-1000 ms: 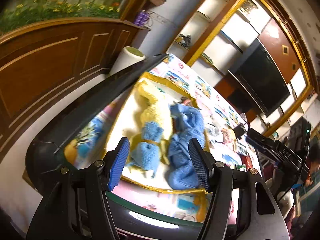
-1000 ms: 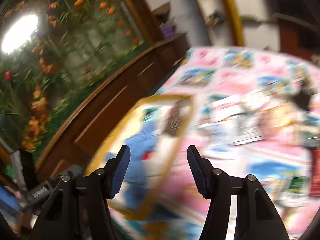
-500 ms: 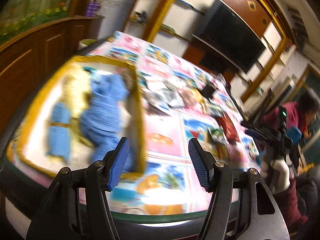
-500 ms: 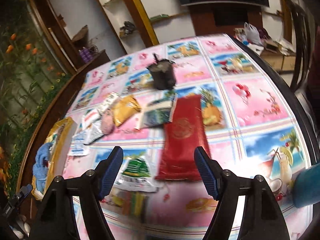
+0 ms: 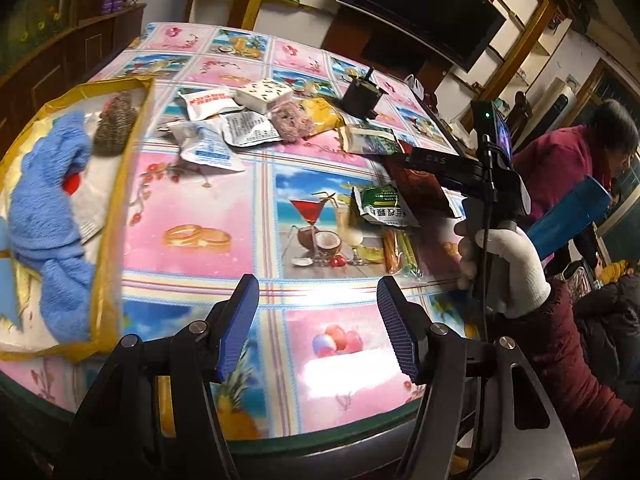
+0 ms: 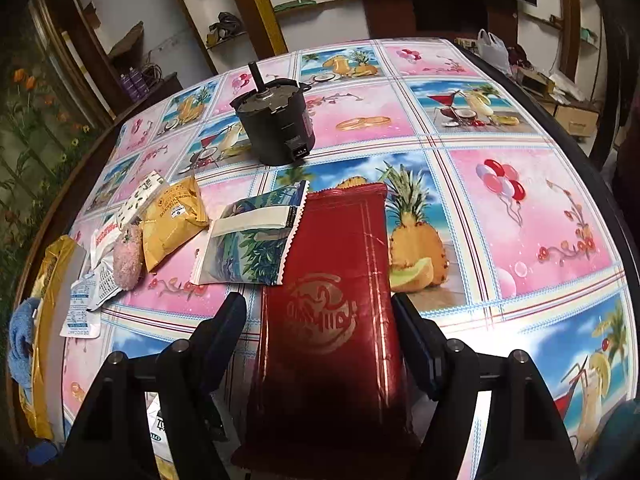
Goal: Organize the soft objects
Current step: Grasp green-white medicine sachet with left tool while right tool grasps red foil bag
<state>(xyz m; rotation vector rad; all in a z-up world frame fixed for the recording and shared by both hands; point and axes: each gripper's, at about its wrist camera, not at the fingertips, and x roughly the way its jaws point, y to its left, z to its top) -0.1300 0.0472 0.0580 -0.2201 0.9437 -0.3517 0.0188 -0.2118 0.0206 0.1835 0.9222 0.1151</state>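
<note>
We see the red foil pouch [image 6: 340, 312] lying flat on the tablecloth [image 6: 520, 208], running lengthwise between the jaws of the right gripper [image 6: 320, 332]. Those jaws stand apart on either side of it and do not press it; whether the pads brush its edges we cannot tell. Just ahead of the left jaw lies a leaf-printed packet [image 6: 256, 248], its edge tucked under the red pouch. Further out to that side sit a yellow snack bag [image 6: 172, 220], a pink fuzzy toy [image 6: 128, 260] and white sachets [image 6: 86, 300]. Straight ahead of the jaws, beyond the pouch, stands a black round appliance [image 6: 276, 124].

The left gripper [image 5: 316, 320] hovers over bare tablecloth with its jaws about half open and nothing between them. Far off its left jaw, a yellow-edged bag [image 5: 120, 184] holds a blue plush towel [image 5: 44, 208] and a brown woolly piece [image 5: 114, 124]. Off its right jaw, a white-gloved hand [image 5: 504, 264] grips the handle of the other tool, beside a green snack packet [image 5: 380, 204].
</note>
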